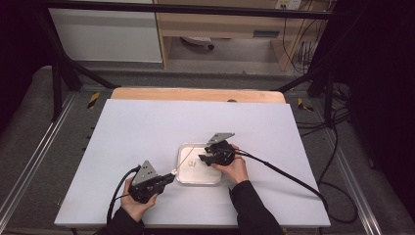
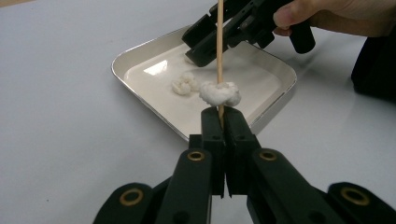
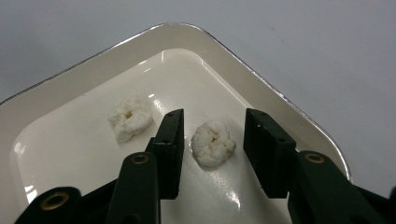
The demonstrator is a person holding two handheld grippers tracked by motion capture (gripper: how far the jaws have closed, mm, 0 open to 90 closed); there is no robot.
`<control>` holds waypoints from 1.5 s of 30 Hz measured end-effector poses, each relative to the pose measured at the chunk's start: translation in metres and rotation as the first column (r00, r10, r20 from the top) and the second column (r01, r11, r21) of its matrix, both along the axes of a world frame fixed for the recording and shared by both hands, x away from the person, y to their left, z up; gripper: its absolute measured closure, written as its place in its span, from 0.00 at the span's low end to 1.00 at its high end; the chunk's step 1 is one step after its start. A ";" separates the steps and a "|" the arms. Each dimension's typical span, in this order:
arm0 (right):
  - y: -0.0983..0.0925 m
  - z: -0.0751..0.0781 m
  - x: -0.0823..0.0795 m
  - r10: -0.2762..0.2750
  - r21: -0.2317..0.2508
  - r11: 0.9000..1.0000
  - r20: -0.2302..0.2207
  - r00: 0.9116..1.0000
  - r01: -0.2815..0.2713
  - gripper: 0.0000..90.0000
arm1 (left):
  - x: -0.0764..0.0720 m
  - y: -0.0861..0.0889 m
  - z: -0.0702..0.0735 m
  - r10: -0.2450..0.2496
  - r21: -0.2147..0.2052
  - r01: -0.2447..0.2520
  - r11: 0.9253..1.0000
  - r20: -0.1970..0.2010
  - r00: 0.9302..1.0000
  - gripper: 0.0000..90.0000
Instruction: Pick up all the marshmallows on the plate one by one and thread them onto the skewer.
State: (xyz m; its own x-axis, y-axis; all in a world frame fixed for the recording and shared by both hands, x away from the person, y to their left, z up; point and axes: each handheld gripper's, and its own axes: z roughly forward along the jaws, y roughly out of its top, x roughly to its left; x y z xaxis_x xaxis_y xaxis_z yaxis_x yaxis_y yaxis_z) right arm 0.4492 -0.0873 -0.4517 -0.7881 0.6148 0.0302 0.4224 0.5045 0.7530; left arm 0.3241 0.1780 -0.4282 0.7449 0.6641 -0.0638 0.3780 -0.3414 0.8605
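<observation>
A shallow white tray [image 1: 182, 147] sits on the table's near middle. My left gripper [image 2: 220, 114] is shut on a thin wooden skewer [image 2: 219, 42] that points over the tray, with one white puffy piece [image 2: 220, 93] threaded on it just past the jaws. From the high view this gripper [image 1: 171, 177] sits at the tray's left front corner. My right gripper [image 3: 214, 116] reaches down into the tray [image 3: 93, 60], jaws apart on either side of a loose white piece [image 3: 213, 143], pads clear of it. A second loose piece [image 3: 130, 117] lies to its left.
The tray rests on a white board [image 1: 122, 137] laid over a wooden tabletop [image 1: 195, 94]. Cables trail from both grippers, the right one [image 1: 293, 178] running off the board's right side. A black frame and a cabinet stand beyond the far edge.
</observation>
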 end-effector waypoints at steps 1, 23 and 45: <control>0.000 -0.001 0.000 0.001 -0.004 1.000 0.003 1.000 -0.001 0.68 | 0.000 0.000 0.000 -0.008 -0.006 0.008 1.000 -0.002 1.000 0.98; -0.010 0.026 -0.011 0.000 0.088 0.996 -0.009 1.000 0.001 0.78 | -0.001 -0.001 0.000 -0.004 0.002 0.004 1.000 0.002 1.000 0.98; -0.047 0.069 -0.042 0.004 0.307 0.952 -0.036 0.999 0.007 0.79 | -0.004 -0.002 0.001 -0.008 -0.003 0.008 1.000 0.013 1.000 0.98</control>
State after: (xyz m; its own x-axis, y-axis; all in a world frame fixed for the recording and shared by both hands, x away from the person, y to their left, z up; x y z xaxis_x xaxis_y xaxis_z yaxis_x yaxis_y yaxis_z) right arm 0.4068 -0.1345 -0.3830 -0.7822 0.5723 0.2462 0.4528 0.2508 0.8556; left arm 0.3206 0.1762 -0.4269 0.7509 0.6579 -0.0566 0.3645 -0.3414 0.8664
